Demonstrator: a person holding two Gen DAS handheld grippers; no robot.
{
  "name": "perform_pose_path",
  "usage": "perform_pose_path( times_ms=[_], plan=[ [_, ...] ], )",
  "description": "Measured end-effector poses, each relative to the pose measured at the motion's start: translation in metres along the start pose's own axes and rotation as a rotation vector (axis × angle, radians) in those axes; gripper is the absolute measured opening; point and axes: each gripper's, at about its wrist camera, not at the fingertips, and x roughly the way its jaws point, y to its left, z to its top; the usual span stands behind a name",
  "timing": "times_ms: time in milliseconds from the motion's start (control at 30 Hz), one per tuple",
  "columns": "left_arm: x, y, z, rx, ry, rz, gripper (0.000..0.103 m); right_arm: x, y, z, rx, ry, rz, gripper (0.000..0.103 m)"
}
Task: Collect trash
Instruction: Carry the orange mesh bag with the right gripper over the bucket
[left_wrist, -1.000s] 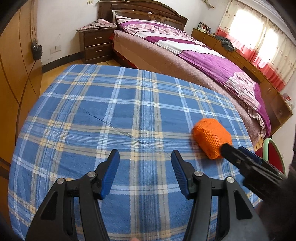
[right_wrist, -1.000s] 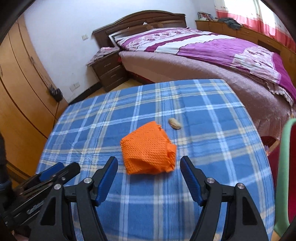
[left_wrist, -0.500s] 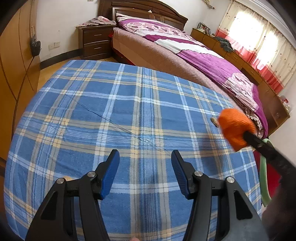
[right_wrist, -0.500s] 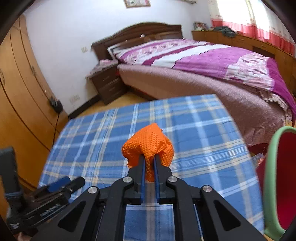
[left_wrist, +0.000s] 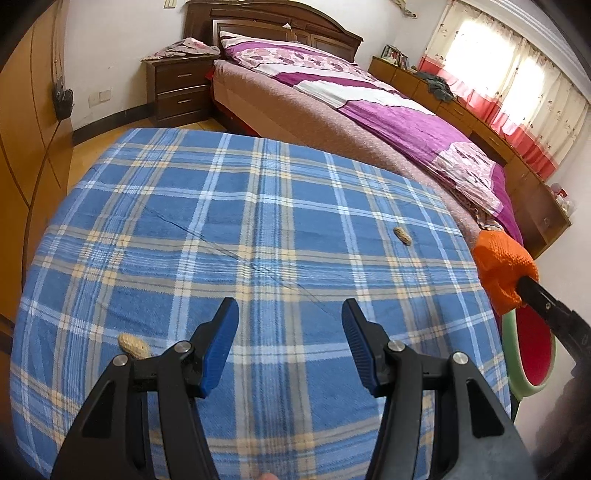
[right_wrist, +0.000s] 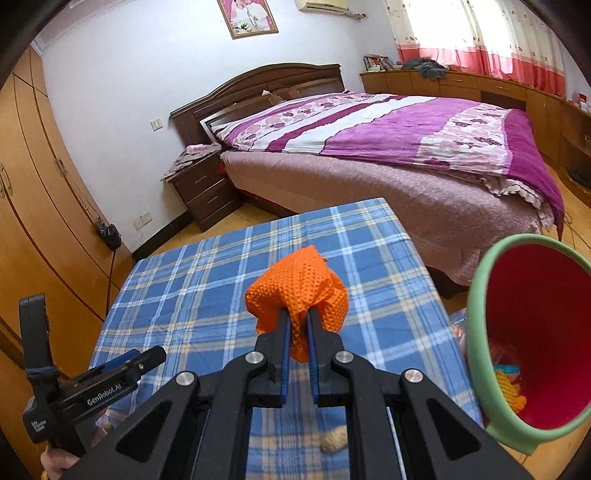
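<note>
My right gripper (right_wrist: 297, 317) is shut on a crumpled orange mesh wrapper (right_wrist: 299, 288) and holds it in the air above the right part of the table. From the left wrist view the same orange wrapper (left_wrist: 503, 271) hangs past the table's right edge, above the bin (left_wrist: 532, 350). My left gripper (left_wrist: 290, 314) stands open over the near part of the blue plaid tablecloth (left_wrist: 229, 229), nothing between its fingers. One peanut shell (left_wrist: 402, 235) lies far right on the cloth. Another peanut shell (left_wrist: 133, 345) lies just left of the left gripper.
A red bin with a green rim (right_wrist: 480, 332) stands at the table's right side and holds some trash. A peanut shell (right_wrist: 334, 439) shows under the right gripper's frame. A bed (right_wrist: 388, 147) lies beyond the table, a wardrobe (right_wrist: 33, 206) on the left.
The right gripper closed on the orange wrapper, lifted it off the cloth and carried it right toward the bin. A peanut shell it hid now shows. The left gripper kept open.
</note>
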Motion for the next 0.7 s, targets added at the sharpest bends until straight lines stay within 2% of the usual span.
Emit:
perform_pose_path(
  times_ms=[433,700],
  plan=[
    [-0.021,-0.036,-0.017,0.073,0.011,-0.063,0.058,-0.049,-0.028,-0.021,0.052,-0.041,-0.037,0.010],
    [-0.042,-0.031,-0.032,0.074,0.003,-0.041,0.058,-0.077,-0.048,-0.039,0.088,-0.065,-0.048,0.010]
  ],
)
